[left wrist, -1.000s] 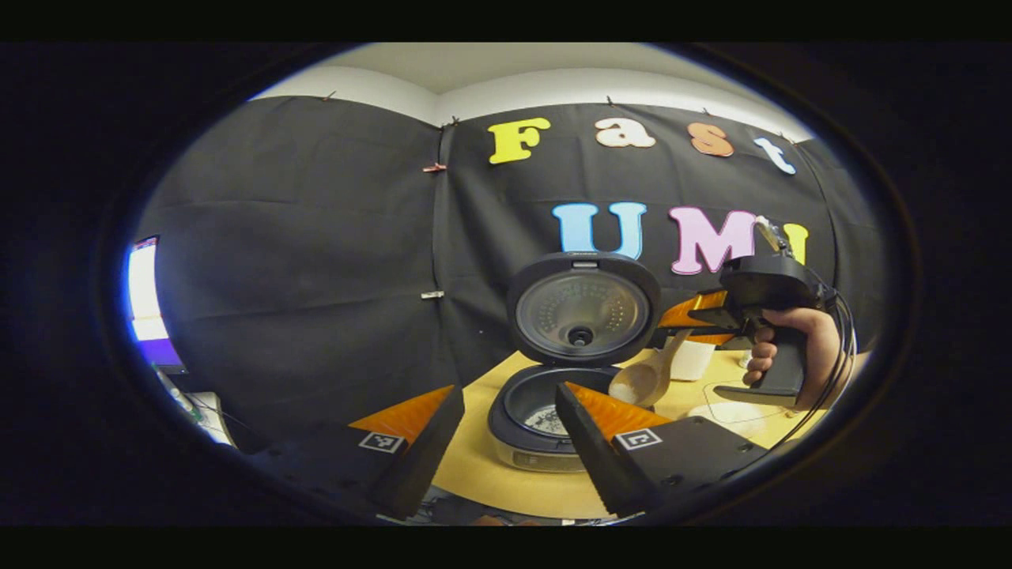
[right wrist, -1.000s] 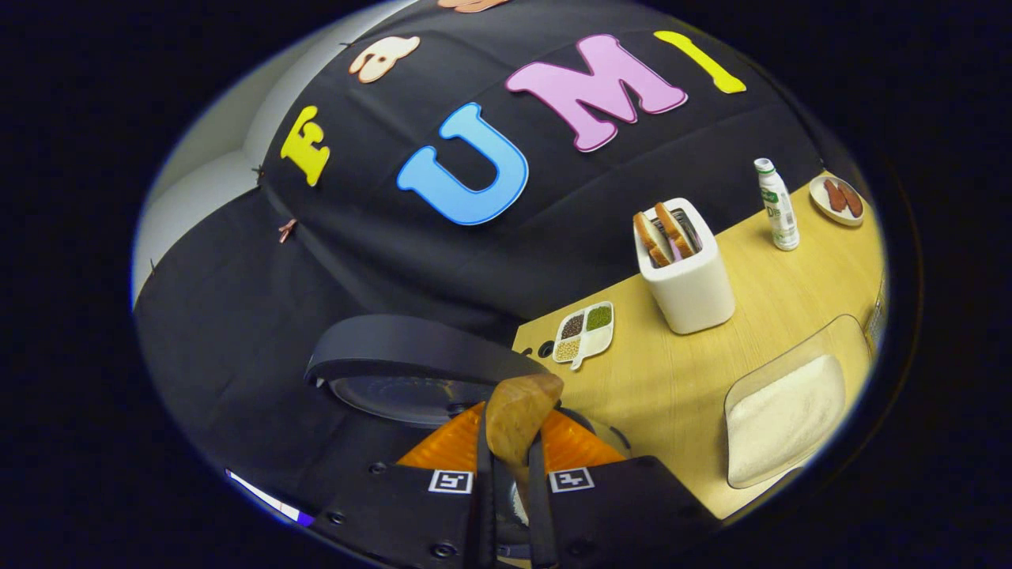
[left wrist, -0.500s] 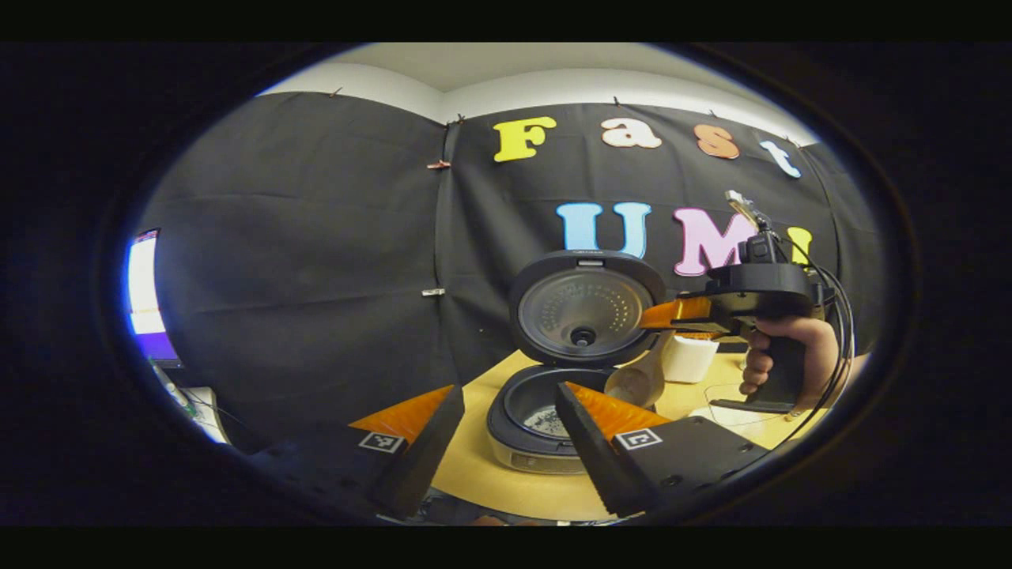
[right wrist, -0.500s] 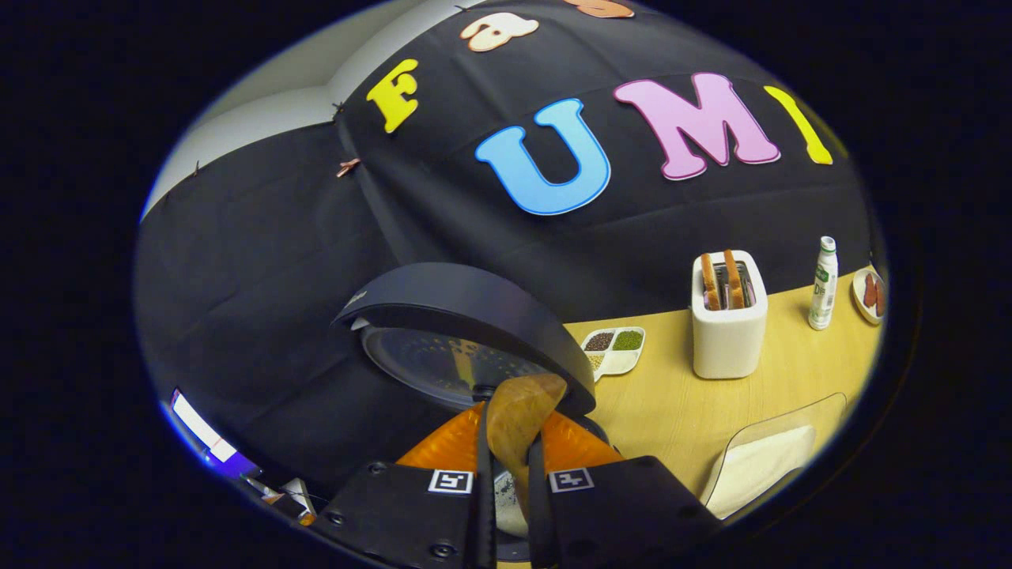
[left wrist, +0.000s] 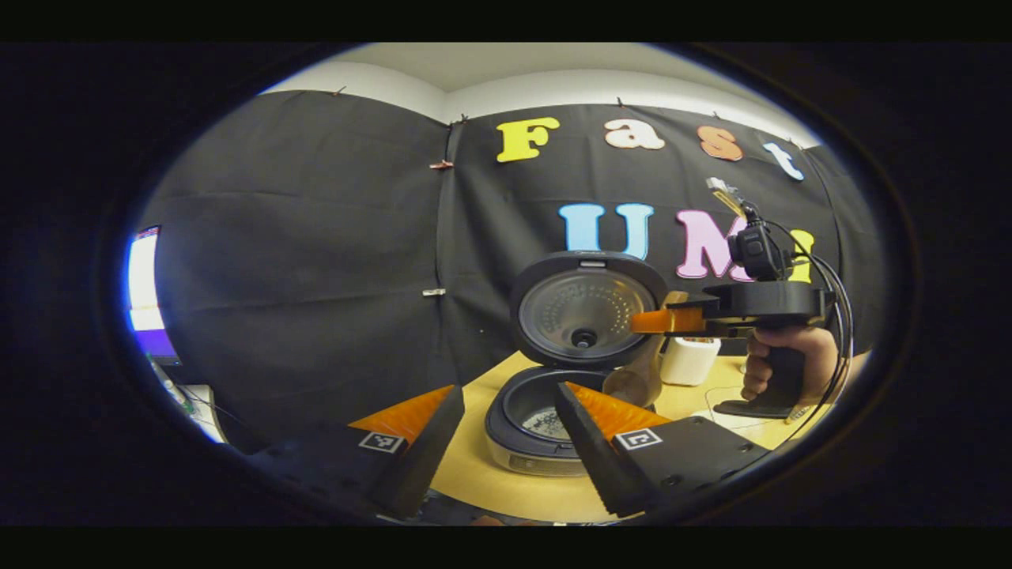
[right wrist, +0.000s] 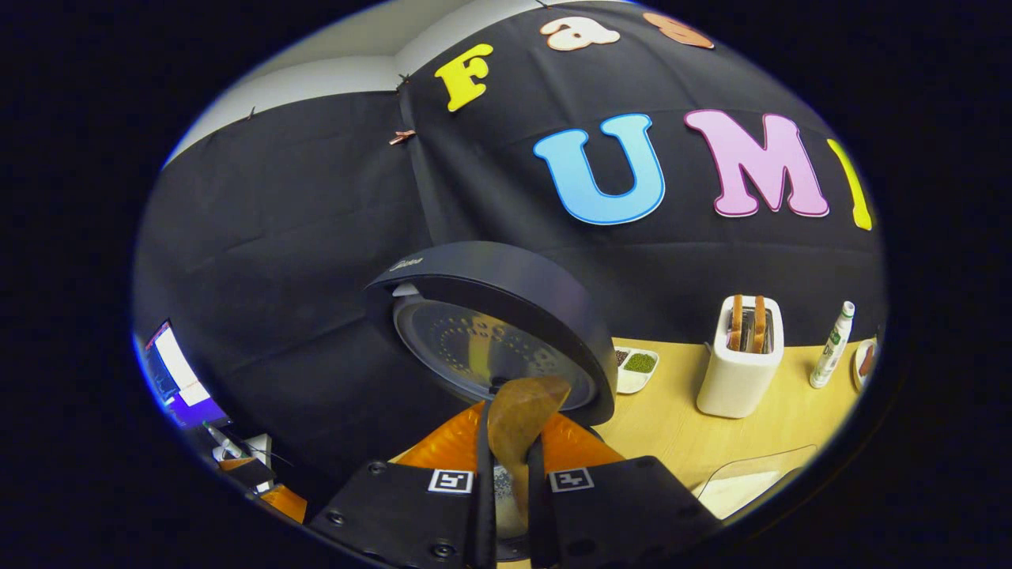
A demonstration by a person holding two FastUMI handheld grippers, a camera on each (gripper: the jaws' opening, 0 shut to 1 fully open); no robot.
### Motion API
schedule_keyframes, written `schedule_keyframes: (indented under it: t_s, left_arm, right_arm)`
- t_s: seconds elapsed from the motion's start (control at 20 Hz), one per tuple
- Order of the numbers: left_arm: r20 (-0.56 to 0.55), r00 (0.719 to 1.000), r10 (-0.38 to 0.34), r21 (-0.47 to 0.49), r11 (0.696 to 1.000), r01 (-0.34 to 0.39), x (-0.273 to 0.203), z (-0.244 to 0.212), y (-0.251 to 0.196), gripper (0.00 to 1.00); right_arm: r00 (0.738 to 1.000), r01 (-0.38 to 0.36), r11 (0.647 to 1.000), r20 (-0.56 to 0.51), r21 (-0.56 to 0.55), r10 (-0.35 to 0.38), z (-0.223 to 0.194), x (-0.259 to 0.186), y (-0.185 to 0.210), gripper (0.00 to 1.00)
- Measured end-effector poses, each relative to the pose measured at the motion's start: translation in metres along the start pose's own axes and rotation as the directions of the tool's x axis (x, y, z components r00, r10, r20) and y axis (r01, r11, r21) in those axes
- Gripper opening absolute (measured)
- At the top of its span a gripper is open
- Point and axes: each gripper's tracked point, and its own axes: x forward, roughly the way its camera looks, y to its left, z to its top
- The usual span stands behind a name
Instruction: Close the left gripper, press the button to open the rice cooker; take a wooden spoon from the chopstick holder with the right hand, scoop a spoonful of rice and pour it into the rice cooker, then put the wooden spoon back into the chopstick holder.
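The right claw [left wrist: 644,320] is held level by a hand [left wrist: 779,356] wrapped round its grip, pointing across the front of the cooker's [left wrist: 545,415] raised lid [left wrist: 585,312]. It is clamped on the spoon's [right wrist: 518,415] handle, which stands up between its fingers in the right gripper view. In the left gripper view the spoon hangs bowl-down just above the cooker's open pot, at its right rim. The left claw [left wrist: 506,423] stands wide and empty, low before the cooker on the table [left wrist: 482,474].
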Motion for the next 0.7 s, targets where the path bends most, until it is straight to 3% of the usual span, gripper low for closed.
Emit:
schedule_keyframes:
  t_s: [0.05,0.45,0.7]
  left_arm:
    - [0.001,1.000,0.000,0.000,1.000,0.000,0.001,0.001,0.000,0.82]
    - [-0.001,1.000,-0.003,-0.001,1.000,0.003,0.002,0.000,-0.002,0.82]
    - [-0.001,1.000,-0.008,-0.004,1.000,0.008,0.004,-0.001,-0.003,0.82]
  right_arm:
    - [1.000,0.001,1.000,0.004,-0.016,-0.001,0.001,-0.001,-0.001,0.21]
    - [0.999,-0.034,0.983,0.033,-0.180,0.040,0.000,-0.003,0.012,0.20]
    - [0.995,-0.078,0.939,0.037,-0.335,0.096,-0.006,-0.011,0.032,0.20]
